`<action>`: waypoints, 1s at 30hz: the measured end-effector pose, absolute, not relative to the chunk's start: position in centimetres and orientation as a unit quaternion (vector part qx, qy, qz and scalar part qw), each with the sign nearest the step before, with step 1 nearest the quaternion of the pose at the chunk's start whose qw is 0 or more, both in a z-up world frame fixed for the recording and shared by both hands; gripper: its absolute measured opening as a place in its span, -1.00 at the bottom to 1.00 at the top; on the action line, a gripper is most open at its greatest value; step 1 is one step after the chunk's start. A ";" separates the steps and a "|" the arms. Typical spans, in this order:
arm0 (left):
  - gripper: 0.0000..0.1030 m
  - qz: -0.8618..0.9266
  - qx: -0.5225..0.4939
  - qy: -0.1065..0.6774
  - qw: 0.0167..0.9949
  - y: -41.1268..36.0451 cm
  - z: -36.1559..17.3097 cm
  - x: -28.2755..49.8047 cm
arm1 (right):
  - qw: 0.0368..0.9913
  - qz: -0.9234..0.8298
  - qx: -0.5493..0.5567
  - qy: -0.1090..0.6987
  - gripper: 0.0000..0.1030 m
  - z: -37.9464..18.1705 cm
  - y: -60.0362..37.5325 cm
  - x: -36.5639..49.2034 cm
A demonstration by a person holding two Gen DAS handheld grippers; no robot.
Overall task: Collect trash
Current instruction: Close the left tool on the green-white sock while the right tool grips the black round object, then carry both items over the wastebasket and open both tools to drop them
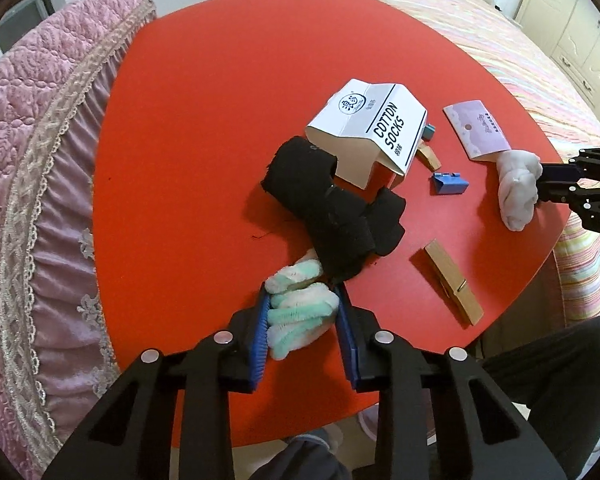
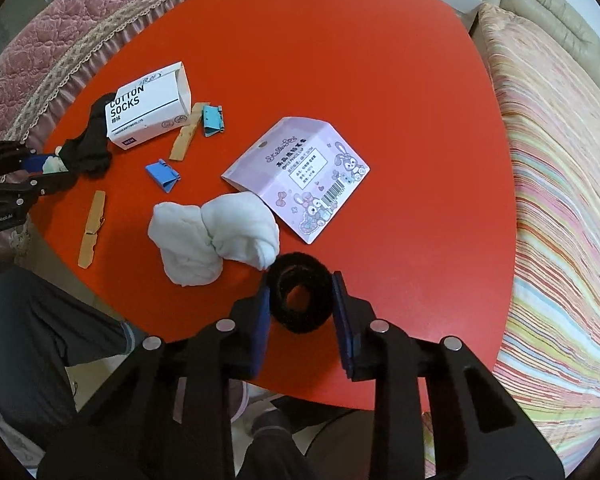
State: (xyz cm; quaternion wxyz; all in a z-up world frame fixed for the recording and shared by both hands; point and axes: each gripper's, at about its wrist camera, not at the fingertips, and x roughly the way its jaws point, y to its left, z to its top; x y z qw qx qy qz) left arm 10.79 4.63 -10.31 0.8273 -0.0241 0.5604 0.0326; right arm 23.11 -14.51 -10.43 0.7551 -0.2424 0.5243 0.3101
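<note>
The left gripper (image 1: 302, 312) was found pinched on a green-and-white fuzzy sock (image 1: 300, 304), presumably for lifting. The right gripper (image 2: 302, 300) bracketed a black scrunchie (image 2: 300, 294), contact uncertain. Beyond the sock, the cotton-socks box (image 1: 374, 128) lay on the red table (image 1: 204, 120), uncollected.

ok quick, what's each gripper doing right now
left gripper: closed on the green-and-white fuzzy sock.
right gripper: fingers around the black hair scrunchie, grip cannot be told.
</note>
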 end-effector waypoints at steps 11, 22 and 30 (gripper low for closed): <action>-0.43 0.040 -0.024 0.521 0.852 4.8 -7.7 8.5 | 0.791 0.308 -0.210 0.486 -0.45 -7.4 -16.4 20.6; -0.43 0.016 -0.015 0.464 0.885 2.5 -4.2 4.5 | 0.819 0.330 -0.173 0.436 -0.45 -3.2 -18.0 14.9; -0.42 -0.009 -0.016 0.432 0.902 0.3 -2.1 1.1 | 0.824 0.355 -0.161 0.411 -0.45 -1.4 -18.7 9.8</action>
